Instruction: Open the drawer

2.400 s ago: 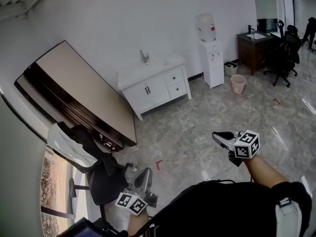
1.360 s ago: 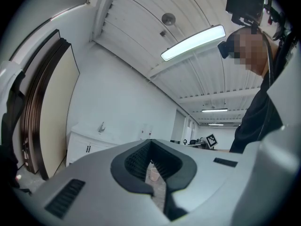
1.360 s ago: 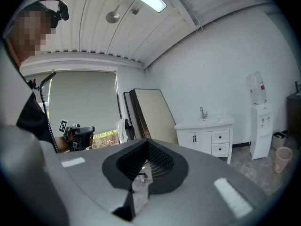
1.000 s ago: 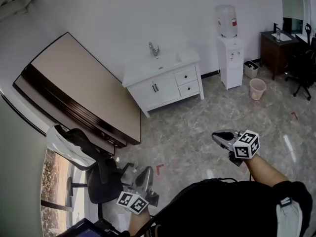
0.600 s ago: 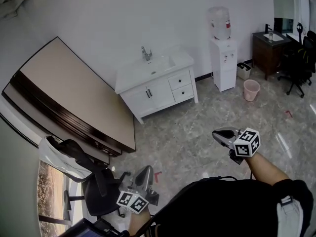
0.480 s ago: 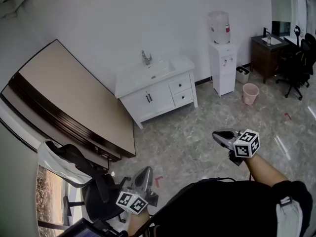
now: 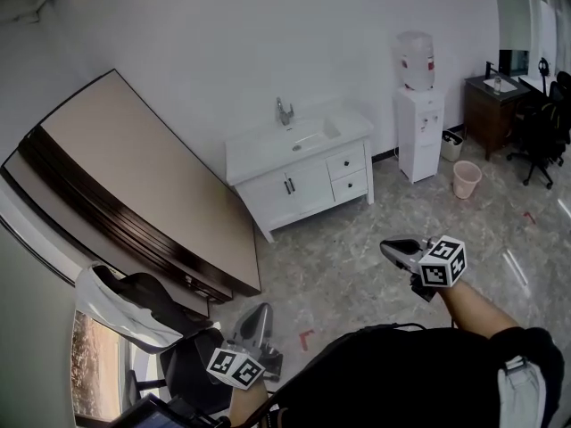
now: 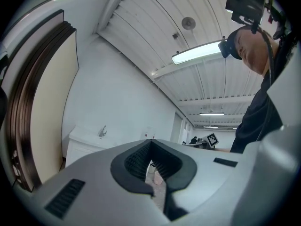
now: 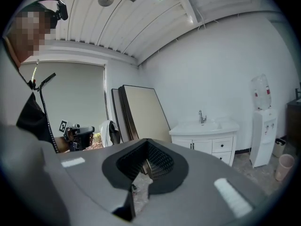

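Head view: a white vanity cabinet (image 7: 299, 181) stands against the back wall at upper centre, with a faucet (image 7: 284, 111) over its basin. Its two drawers are stacked at the cabinet's right end, the upper drawer (image 7: 346, 161) above the lower drawer (image 7: 350, 185), both flush with the front. Further right stand a water dispenser (image 7: 419, 127) and a pink bin (image 7: 466, 178). A large beige panel (image 7: 134, 181) leans on the wall at left. The left gripper (image 7: 260, 309) sits low at lower left, just beside a black office chair (image 7: 192, 364). The right gripper (image 7: 386, 247) is held out at centre right. Both are well apart from the cabinet, over the marbled floor (image 7: 339, 257).

Left gripper view: its jaws are pressed together with nothing between them. Beyond them, the panel fills the left edge, and the cabinet with its faucet shows small at centre left.

Right gripper view: the jaws meet at their tips, empty. The cabinet stands at centre right with its drawers closed. The dispenser and bin are further right, and the left gripper shows at far left.
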The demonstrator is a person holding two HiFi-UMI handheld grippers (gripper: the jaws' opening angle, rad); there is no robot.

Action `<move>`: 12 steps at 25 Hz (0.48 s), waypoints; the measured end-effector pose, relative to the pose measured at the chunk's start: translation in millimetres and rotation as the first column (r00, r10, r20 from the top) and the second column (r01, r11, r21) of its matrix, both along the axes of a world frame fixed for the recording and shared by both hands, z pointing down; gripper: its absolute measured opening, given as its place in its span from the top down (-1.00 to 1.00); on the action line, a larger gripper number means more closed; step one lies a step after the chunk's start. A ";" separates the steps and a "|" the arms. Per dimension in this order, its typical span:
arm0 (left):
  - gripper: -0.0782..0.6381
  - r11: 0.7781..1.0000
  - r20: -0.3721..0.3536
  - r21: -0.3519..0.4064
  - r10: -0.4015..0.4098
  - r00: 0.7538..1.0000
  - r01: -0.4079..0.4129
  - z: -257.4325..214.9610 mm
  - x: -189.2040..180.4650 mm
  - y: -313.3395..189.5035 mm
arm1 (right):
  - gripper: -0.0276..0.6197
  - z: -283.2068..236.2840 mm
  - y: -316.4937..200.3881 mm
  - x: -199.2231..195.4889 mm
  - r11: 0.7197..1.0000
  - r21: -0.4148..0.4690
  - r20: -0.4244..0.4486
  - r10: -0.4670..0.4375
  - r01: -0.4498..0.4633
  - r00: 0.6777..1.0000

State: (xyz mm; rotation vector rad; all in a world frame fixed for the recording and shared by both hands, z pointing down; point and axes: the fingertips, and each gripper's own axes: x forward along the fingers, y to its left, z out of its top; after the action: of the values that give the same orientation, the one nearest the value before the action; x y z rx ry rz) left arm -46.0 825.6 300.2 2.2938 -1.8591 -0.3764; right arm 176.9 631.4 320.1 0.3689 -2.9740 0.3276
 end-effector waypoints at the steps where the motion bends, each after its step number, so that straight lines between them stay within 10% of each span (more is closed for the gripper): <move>1: 0.80 1.000 -0.001 -0.002 -0.007 1.000 0.007 2.2 -11.3 2.1 | 0.92 1.2 1.0 -10.8 1.000 0.000 -0.001 -0.004 0.004 1.000; 12: 0.80 0.997 -0.020 -0.034 -0.077 0.997 0.076 17.3 -69.0 -29.2 | 0.92 17.3 -44.4 -73.0 0.998 -0.049 -0.005 -0.051 0.051 0.999</move>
State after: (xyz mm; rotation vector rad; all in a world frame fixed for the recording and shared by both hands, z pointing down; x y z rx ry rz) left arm -115.0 796.4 317.5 2.1935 -1.9326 -0.3764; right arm 103.9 587.1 337.4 0.2880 -2.9573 0.3915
